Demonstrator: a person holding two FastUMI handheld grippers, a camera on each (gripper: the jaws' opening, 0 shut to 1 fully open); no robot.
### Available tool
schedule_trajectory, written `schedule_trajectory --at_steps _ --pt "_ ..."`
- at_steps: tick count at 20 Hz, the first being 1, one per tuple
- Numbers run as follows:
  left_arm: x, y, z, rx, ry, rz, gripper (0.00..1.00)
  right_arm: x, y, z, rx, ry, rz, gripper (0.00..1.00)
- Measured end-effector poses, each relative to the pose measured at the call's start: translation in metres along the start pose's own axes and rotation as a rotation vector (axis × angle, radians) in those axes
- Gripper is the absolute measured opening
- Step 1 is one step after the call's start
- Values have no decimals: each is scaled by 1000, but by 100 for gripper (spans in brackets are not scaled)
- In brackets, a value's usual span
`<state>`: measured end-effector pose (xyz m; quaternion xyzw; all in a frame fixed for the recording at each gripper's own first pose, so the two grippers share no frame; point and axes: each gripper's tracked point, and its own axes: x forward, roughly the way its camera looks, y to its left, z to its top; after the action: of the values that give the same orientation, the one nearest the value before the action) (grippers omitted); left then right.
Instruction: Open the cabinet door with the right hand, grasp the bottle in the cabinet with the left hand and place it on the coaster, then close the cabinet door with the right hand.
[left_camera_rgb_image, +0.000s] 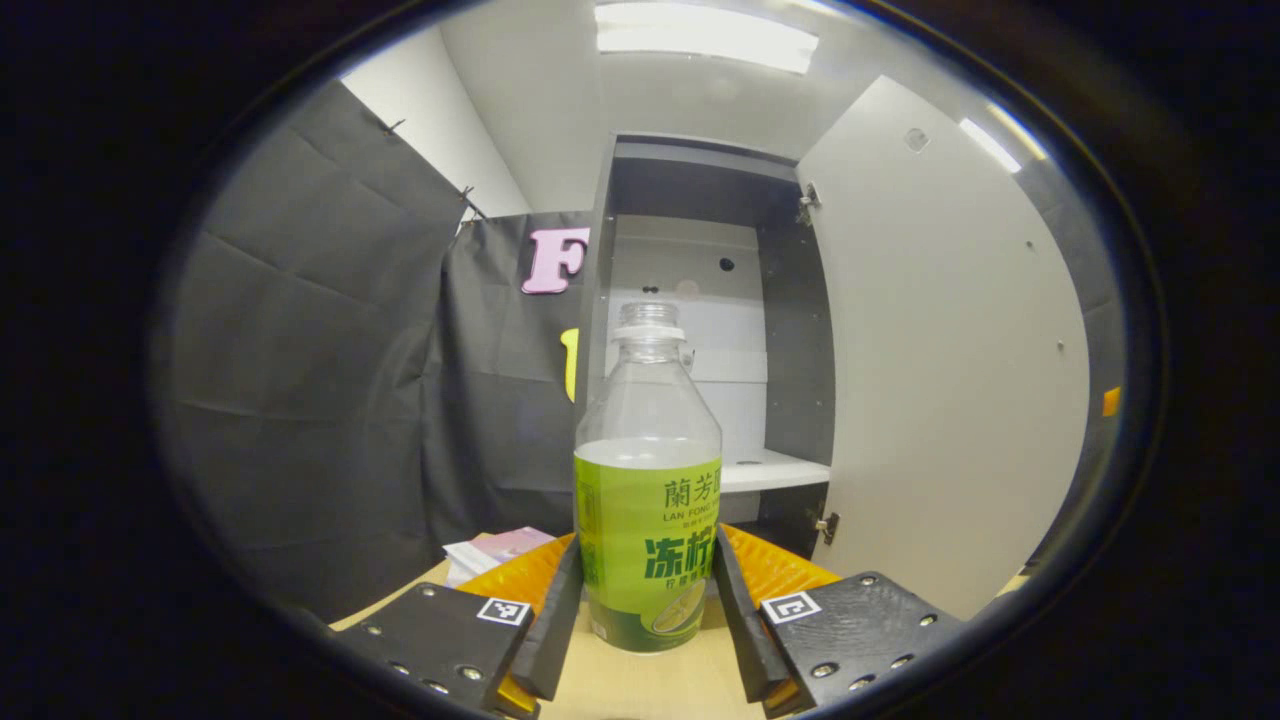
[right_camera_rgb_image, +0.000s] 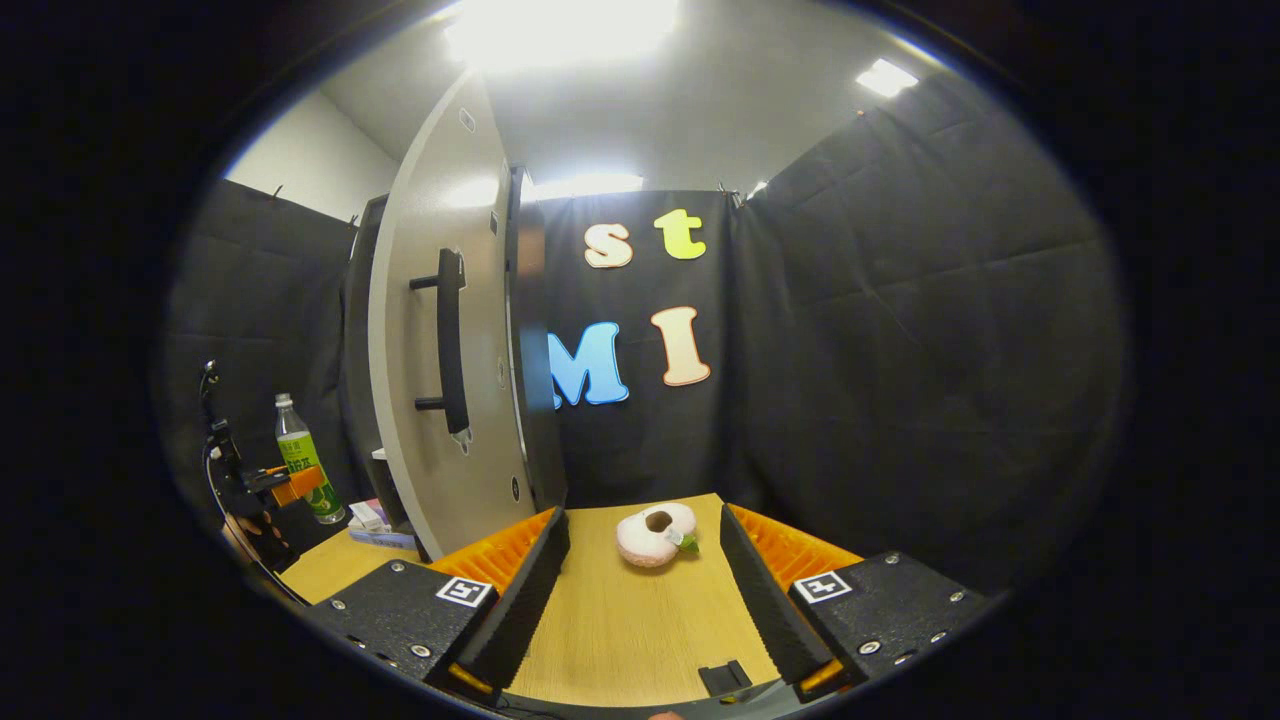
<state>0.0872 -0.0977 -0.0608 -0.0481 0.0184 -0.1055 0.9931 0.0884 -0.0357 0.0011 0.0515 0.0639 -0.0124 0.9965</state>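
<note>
While I've got the bottle (left_camera_rgb_image: 648, 500) standing upright dead centre in the left gripper view, my left tongs (left_camera_rgb_image: 648, 610) are narrowed right onto it, one finger flat against each side of the label near the base, so I'd call that held. Its bottom looks to be at counter (left_camera_rgb_image: 640, 690) level, though I can't tell if it's actually resting or just off the wood. To the right of it the cabinet (left_camera_rgb_image: 700, 300) is open, shelf bare, and the cabinet door (left_camera_rgb_image: 950, 380) is swung wide across the right side of the frame.

Over in the right gripper view, far left, you can see the same bottle in the left tongs, then the door with its black handle (right_camera_rgb_image: 452, 340) left of centre. My right tongs (right_camera_rgb_image: 645, 590) are spread wide with nothing in them, low centre, pointing at a pink donut-looking thing (right_camera_rgb_image: 655, 533) on the counter. Can't spot a coaster for sure, so I'm guessing. For closing up, the handle sits up and left of the right tongs, running vertically.
</note>
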Motion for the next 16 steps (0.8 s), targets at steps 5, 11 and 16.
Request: schedule_trajectory --at_steps 5,11,16 --pt "-25 6 -29 2 8 8 68 -3 2 -4 -16 1 6 94" --pt "-52 13 -74 -22 22 30 69 -4 5 -9 -46 3 9 94" --pt "-67 15 -115 -19 47 48 64 -4 6 -16 -69 25 11 94"
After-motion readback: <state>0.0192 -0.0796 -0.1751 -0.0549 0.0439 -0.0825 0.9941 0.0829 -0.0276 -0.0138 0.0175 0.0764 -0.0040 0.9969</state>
